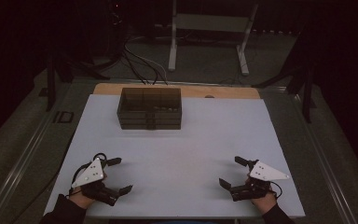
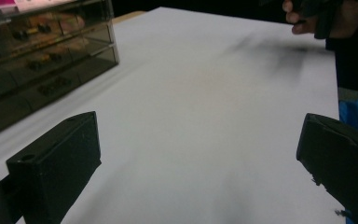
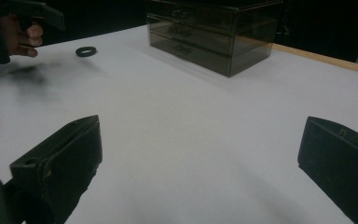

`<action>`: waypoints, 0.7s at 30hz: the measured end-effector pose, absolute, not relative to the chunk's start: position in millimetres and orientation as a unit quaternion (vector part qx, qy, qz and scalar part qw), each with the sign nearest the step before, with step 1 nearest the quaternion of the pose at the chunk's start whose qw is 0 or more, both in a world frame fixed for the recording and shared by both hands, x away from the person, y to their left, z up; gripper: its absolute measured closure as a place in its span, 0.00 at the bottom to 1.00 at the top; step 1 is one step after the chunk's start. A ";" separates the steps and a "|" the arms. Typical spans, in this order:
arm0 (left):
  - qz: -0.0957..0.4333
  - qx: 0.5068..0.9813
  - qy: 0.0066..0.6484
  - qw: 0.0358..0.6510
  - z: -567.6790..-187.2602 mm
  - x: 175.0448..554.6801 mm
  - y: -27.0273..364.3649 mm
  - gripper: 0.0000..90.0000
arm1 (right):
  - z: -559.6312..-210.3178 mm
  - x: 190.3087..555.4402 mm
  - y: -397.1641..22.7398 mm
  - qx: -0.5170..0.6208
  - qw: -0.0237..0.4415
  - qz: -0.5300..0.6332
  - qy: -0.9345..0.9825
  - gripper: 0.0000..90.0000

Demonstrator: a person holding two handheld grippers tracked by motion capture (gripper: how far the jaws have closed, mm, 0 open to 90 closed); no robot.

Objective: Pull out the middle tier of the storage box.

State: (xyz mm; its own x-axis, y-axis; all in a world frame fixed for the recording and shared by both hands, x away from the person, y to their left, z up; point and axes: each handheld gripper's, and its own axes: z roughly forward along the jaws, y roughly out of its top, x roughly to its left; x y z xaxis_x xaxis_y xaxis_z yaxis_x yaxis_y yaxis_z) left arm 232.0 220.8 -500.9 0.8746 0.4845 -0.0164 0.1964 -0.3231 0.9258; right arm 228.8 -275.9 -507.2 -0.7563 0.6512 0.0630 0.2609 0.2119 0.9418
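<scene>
Smoky dark drawer box, white table, black claws.

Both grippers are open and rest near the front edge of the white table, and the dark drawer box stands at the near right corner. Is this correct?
Not quite. The drawer box stands at the far side of the table, left of centre, as the high view shows. The left gripper and right gripper are indeed open near the front edge.

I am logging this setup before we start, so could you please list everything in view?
drawer box: one, smoky clear plastic, stacked drawers, far middle of the board.
small ring: one, black, flat on the board near the left hand.
white board: one, covering the table top.
metal stand: one, pale grey, on the floor beyond the table.
cables: several, dark, on the floor behind.
left claw: one, black, open, near left.
right claw: one, black, open, near right.
</scene>
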 end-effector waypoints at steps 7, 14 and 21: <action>0.144 0.807 0.195 0.539 -483.0 236.1 216.7 0.01 | -507.5 228.9 -275.2 0.300 0.182 0.548 0.760 0.00; 0.163 0.809 0.193 0.531 -469.3 244.2 218.2 0.01 | -507.7 229.1 -275.1 0.301 0.181 0.547 0.760 0.00; 0.174 0.814 0.184 0.522 -461.6 253.5 214.4 0.01 | -507.7 229.2 -275.4 0.301 0.180 0.547 0.760 0.00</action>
State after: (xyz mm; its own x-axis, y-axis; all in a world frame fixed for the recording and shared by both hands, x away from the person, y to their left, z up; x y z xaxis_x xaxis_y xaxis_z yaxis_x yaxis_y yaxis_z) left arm 253.5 214.4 -461.6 0.8723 0.4805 0.0909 0.1179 -0.3871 0.9145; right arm 229.2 -275.4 -507.7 -0.7541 0.6544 0.0559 0.2603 0.2196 0.9402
